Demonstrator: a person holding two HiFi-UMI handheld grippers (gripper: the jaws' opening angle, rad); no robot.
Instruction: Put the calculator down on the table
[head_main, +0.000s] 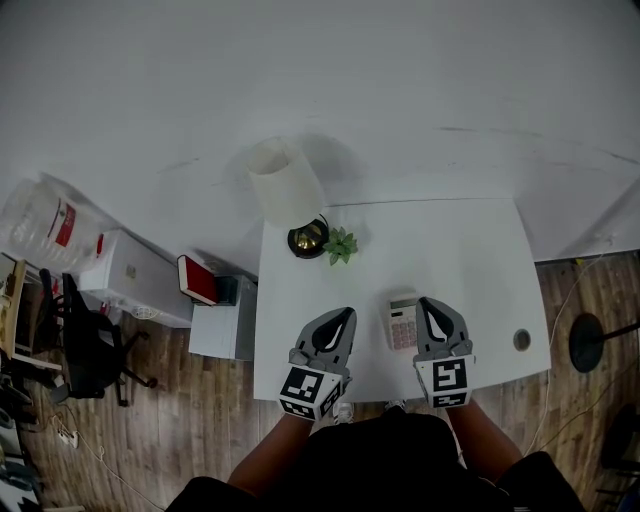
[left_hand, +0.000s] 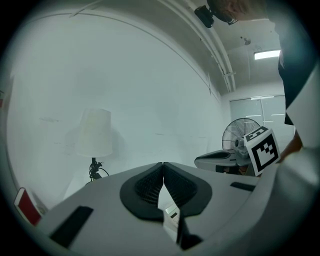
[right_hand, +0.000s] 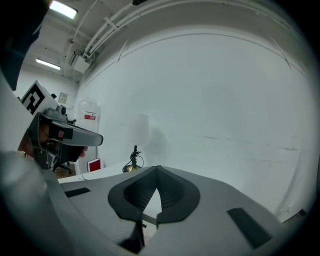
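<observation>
The right gripper (head_main: 430, 308) is clenched on nothing: in the right gripper view its dark ribbed jaws meet at the tips (right_hand: 158, 167) with only the wall and the far table edge beyond them. The left gripper (head_main: 343, 318) is likewise closed and empty, its jaws touching at the tip in the left gripper view (left_hand: 163, 164). Both hang over the near edge of the white table (head_main: 470, 250), pointing away from the person. The pale, rectangular calculator (head_main: 403, 322) lies flat on the table between the two grippers, just beside the right gripper's inner side and clearly farther from the left one. Its long axis runs away from the person, roughly parallel to the right gripper's jaws, with what looks like the display end on the far side. By that lie, the setting-down appears to be done already. Any further handling would fall to the right gripper, which would need to open and shift sideways towards the left gripper to straddle the calculator's narrow width. Farther back, near the table's far left corner, stand a lamp with a white shade (head_main: 287, 180) and a small green plant (head_main: 341, 244), both well apart from the calculator.
</observation>
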